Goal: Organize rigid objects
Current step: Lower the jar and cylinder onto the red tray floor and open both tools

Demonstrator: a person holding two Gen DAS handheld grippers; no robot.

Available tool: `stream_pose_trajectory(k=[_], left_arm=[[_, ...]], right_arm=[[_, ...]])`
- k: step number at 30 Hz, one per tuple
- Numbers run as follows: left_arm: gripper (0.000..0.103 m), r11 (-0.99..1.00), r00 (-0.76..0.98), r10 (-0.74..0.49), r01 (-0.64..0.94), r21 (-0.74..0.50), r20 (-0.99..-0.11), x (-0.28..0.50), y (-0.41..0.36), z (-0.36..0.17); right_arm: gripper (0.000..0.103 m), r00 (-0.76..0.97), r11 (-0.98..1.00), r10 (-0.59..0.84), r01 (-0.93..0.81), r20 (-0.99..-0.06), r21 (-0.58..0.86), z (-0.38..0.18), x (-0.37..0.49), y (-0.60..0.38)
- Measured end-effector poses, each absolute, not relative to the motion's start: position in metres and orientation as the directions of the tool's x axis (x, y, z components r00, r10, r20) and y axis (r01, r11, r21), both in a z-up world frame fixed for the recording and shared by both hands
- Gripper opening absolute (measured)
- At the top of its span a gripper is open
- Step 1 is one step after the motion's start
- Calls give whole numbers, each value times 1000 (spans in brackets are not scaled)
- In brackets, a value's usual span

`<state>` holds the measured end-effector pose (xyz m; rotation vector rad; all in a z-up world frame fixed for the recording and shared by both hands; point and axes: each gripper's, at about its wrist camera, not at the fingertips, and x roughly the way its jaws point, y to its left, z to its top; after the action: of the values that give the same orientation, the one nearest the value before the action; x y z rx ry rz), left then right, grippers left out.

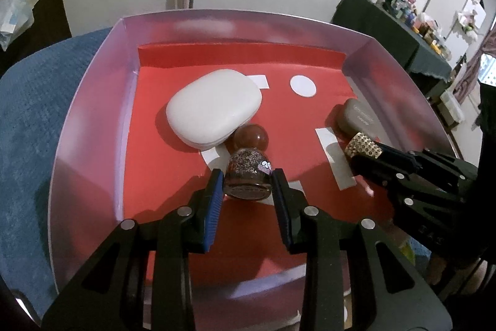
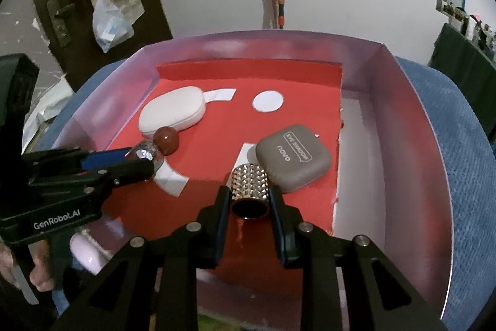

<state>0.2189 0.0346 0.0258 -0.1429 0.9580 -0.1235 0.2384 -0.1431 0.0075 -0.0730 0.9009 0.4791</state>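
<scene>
A: Red-lined tray [image 1: 93, 101] w/ pale glossy walls is sitting on blue cloth; white outline patches are marking slots on the liner. Left gripper [image 1: 248, 176] is clamping a glitter bottle [image 1: 246, 172] by its body, brown ball cap [image 1: 251, 138] pointing fwd, away from the fingers.

B: And the right gripper [image 2: 249, 197]?

A: It is pinching a studded gold tube [image 2: 250, 188] btwn both pads, open end facing the camera. Grey eyeshadow compact [image 2: 294, 157] is lying just ahead-right of that tube, touching or nearly so; can't tell which.

B: What is likely going wrong from here?

A: Judging only: the ball cap is sitting just beside the white case [image 1: 214, 107] ahead-left of the left fingers, so pushing fwd is risking a nudge that shifts the case off its patch. Round glass is apt to roll if released on its side. The tube's studs are giving uneven grip, so it may be twisting on release, or bumping the compact. Both grippers are working close together, so crossing paths may be causing a knock.
</scene>
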Motion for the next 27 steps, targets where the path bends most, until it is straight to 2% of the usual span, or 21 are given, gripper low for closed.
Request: stream_pose_trajectory(k=[7, 13, 20, 27], left_arm=[[30, 987, 578, -146, 26, -161, -803, 223, 36, 25], [31, 986, 571, -148, 22, -166, -807, 228, 35, 25], [31, 981, 559, -169, 18, -192, -812, 230, 40, 21], [31, 986, 563, -147, 23, -162, -814, 235, 36, 18]], right_arm=[[27, 594, 928, 290, -367, -750, 68, 4, 250, -147], [27, 584, 931, 270, -363, -765, 51, 4, 255, -146], [27, 573, 931, 287, -356, -768, 82, 3, 257, -146], [27, 570, 930, 300, -352, -765, 103, 3, 258, -148]])
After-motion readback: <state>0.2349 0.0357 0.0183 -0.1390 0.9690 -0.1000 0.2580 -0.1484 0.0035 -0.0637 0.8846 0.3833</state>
